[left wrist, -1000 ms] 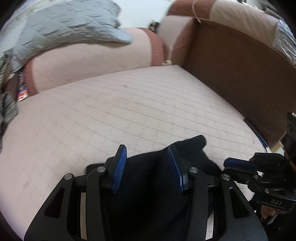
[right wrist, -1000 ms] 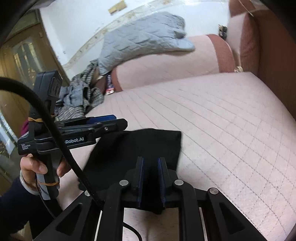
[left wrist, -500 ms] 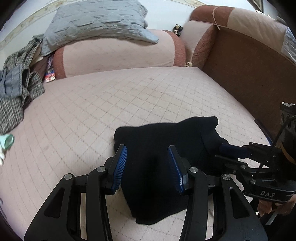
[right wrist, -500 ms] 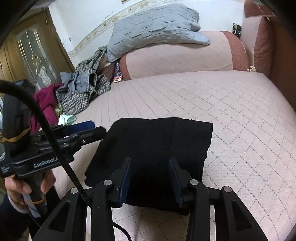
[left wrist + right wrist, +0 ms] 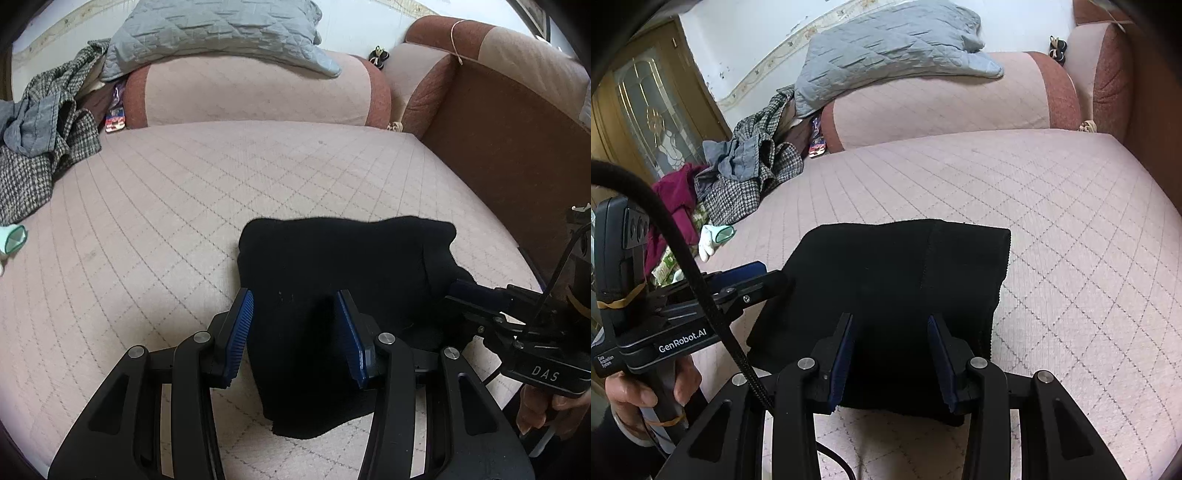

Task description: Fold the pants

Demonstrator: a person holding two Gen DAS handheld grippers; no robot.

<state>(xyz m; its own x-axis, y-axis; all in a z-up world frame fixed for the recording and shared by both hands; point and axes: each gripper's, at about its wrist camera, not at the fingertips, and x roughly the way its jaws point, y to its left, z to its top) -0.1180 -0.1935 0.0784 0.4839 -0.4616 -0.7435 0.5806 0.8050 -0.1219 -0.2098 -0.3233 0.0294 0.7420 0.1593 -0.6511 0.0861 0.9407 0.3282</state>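
The black pants (image 5: 332, 266) lie folded into a compact rectangle on the pink quilted sofa seat (image 5: 184, 192), near its front edge. They also show in the right wrist view (image 5: 894, 280). My left gripper (image 5: 295, 321) is open, its blue pads spread above the near left part of the pants and not touching the cloth. My right gripper (image 5: 891, 350) is open above the near edge of the pants. The right gripper also shows in the left wrist view (image 5: 476, 295) at the pants' right side. The left gripper shows in the right wrist view (image 5: 753, 277) at their left side.
A grey quilted blanket (image 5: 221, 37) lies on the sofa's far bolster. A heap of checked and grey clothes (image 5: 37, 140) sits at the left end, with a small mint and white object (image 5: 13, 240) beside it. A brown backrest (image 5: 498, 147) bounds the right side.
My right gripper opened and let go of the pants, which now lie flat and folded. Both grippers have drawn back and risen a little from the cloth.
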